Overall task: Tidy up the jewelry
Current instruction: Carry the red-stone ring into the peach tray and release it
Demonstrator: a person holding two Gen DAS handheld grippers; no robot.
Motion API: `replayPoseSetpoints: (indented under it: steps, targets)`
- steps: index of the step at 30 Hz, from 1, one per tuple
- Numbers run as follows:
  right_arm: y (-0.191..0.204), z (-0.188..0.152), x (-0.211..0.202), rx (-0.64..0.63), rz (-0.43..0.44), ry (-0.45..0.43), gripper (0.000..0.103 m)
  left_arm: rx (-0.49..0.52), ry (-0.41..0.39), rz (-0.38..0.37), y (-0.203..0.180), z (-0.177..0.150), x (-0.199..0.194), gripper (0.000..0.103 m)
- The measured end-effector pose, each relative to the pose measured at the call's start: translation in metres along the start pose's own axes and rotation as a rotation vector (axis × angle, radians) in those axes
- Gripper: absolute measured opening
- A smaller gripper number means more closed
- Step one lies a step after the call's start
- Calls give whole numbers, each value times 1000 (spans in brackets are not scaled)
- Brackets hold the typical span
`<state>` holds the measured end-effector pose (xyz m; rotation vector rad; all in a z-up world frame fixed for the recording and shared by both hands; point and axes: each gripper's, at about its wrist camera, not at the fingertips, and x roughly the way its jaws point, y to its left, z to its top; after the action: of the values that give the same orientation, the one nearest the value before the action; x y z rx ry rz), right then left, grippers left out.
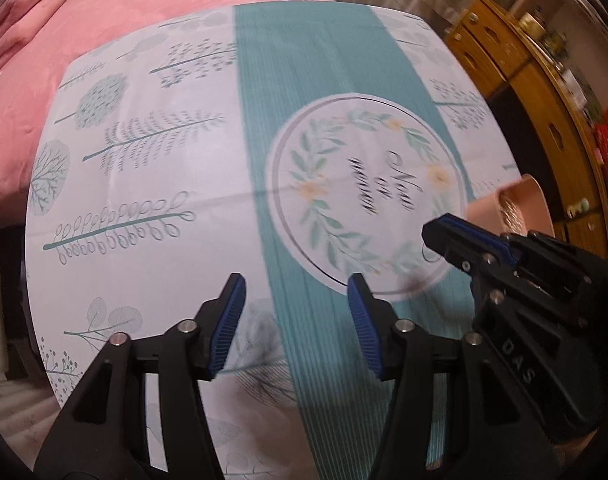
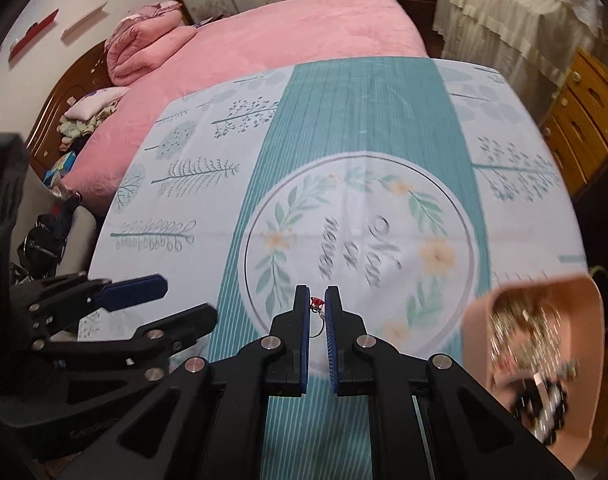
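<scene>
My right gripper (image 2: 317,294) is shut on a small red-stone earring (image 2: 316,303) with a thin wire hook, held just above the patterned tablecloth (image 2: 343,128). A pink box (image 2: 583,320) holding a blurred heap of glittery jewelry (image 2: 523,328) sits at the right, beside the right gripper. My left gripper (image 1: 296,292) is open and empty over the cloth. The right gripper shows in the left wrist view (image 1: 435,236), in front of the pink box (image 1: 531,196). The left gripper shows at the left of the right wrist view (image 2: 176,300).
The table's cloth (image 1: 164,184) has a teal stripe and a round floral print. A pink bed (image 2: 264,44) lies beyond the table. Wooden drawers (image 1: 515,80) stand at the right. Clutter lies on the floor at the left (image 2: 52,216).
</scene>
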<state>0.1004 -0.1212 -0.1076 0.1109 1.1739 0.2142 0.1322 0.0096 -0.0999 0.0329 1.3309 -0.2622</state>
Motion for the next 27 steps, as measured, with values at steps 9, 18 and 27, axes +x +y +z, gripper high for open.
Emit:
replayPoseSetpoints:
  steps: [9,18,27]
  targets:
    - [-38,-51,-72,135,-79,-41,8,171,16,-40,-65,-9,-11,55]
    - [-120,-72,-108,263,-165,-37,8,226,-22,-79,-136,15,-16,55]
    - [-176,-54,-101,246,-167,-34,8,151,-7,-57,-164,35,7,56]
